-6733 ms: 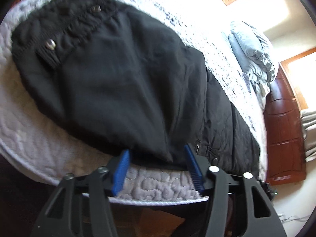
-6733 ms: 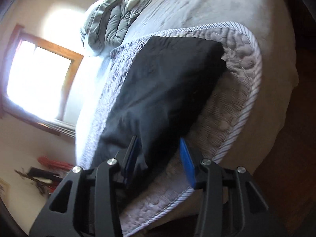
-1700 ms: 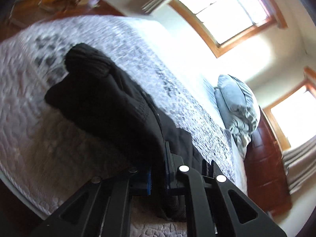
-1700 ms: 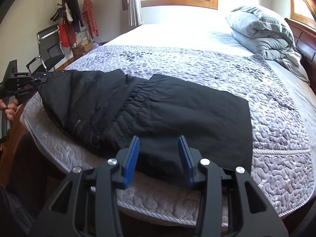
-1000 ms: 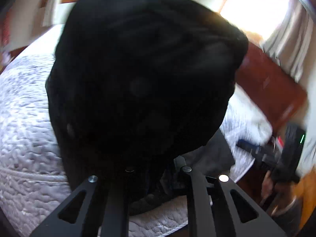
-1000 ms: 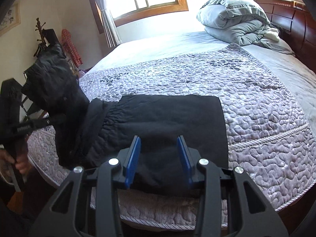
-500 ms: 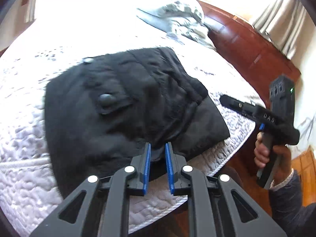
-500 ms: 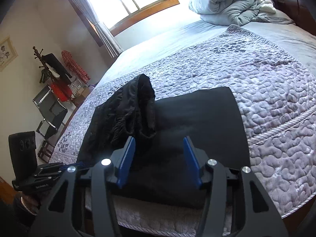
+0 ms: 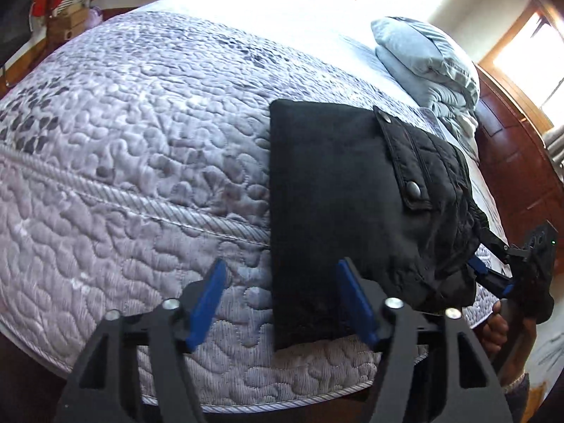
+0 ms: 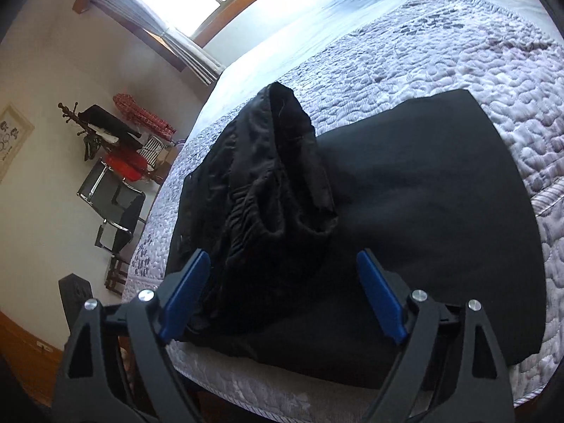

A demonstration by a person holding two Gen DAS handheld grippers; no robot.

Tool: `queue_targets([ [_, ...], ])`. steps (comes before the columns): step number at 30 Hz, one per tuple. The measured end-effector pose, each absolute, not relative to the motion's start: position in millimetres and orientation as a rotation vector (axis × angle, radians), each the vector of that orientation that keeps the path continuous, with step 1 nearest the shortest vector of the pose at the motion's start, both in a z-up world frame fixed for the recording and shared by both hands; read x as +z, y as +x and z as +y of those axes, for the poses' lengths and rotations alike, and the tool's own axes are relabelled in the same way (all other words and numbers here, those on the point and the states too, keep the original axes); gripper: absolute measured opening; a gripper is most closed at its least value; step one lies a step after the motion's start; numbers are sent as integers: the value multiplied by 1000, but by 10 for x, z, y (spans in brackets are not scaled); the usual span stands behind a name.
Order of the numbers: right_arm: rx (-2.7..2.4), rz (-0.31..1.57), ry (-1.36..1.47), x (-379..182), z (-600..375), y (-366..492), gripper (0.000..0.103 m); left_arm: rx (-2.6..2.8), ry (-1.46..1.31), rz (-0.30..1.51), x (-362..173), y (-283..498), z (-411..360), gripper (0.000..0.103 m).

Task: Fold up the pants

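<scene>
The black pants (image 9: 338,190) lie folded on the grey quilted bedspread (image 9: 141,148) near the bed's front edge. The waist end with snap buttons (image 9: 412,187) is laid over the flat leg part. My left gripper (image 9: 282,299) is open and empty, just in front of the fold's near-left corner. The right gripper (image 9: 493,275) shows at the far right of that view, by the waistband. In the right wrist view the pants (image 10: 405,218) fill the middle, the waistband (image 10: 282,162) bunched and standing up. My right gripper (image 10: 282,296) is open, its jaws either side of the bunched waist.
A folded grey duvet (image 9: 430,56) lies at the head of the bed by a dark wooden headboard (image 9: 521,162). A chair (image 10: 112,211) and a coat stand with clothes (image 10: 102,130) are by the wall. Windows are behind the bed.
My left gripper has let go of the waist end and opened, leaving it folded over the legs. It has drawn back to the left. My right gripper has moved in around the waistband.
</scene>
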State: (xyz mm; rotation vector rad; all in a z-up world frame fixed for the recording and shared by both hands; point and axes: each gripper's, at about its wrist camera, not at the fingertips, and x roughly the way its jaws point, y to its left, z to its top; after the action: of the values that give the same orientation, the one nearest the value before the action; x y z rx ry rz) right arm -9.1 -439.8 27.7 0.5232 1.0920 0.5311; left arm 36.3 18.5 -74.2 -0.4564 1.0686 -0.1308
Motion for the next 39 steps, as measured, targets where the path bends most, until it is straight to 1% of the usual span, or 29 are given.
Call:
queue_targets([
  [1, 543, 1099, 546, 253, -4369, -72, 87, -124, -460, 1068, -738, 338, 256, 84],
  [2, 549, 1103, 563, 239, -4342, -50, 87, -118, -464, 1067, -735, 338, 231, 88],
  [5, 550, 1104, 604, 212, -4257, 29, 87, -121, -484, 1066, -747, 316, 248, 90],
  [6, 544, 1103, 611, 206, -4234, 49, 84, -122, -491, 1071, -763, 308, 252, 90],
  [8, 528, 1099, 622, 195, -4184, 79, 68, -128, -512, 1079, -778, 289, 252, 90],
  [9, 504, 1093, 620, 192, -4176, 89, 54, -136, -521, 1084, -788, 281, 242, 90],
  [10, 500, 1091, 626, 188, -4174, 96, 47, -149, -528, 1089, -800, 274, 226, 90],
  [11, 502, 1084, 643, 185, -4183, 96, 44, -159, -529, 1093, -810, 263, 205, 90],
  [12, 505, 1080, 657, 180, -4190, 100, 38, -172, -523, 1096, -818, 253, 173, 90],
  [13, 513, 1074, 667, 190, -4195, 93, 36, -179, -515, 1101, -819, 250, 142, 90],
  [15, 523, 1055, 651, 245, -4181, 59, 33, -195, -503, 1117, -847, 248, 83, 90],
  [18, 557, 1005, 560, 475, -4074, 3, 31, -204, -509, 1131, -873, 239, 51, 90],
  [28, 686, 859, 448, 1236, -3858, -77, 31, -210, -530, 1105, -745, 217, 76, 91],
  [34, 686, 784, 472, 1550, -4127, -141, 31, -211, -553, 1085, -656, 236, 122, 91],
  [39, 621, 762, 477, 1607, -4436, -174, 31, -225, -550, 1092, -619, 333, 72, 91],
])
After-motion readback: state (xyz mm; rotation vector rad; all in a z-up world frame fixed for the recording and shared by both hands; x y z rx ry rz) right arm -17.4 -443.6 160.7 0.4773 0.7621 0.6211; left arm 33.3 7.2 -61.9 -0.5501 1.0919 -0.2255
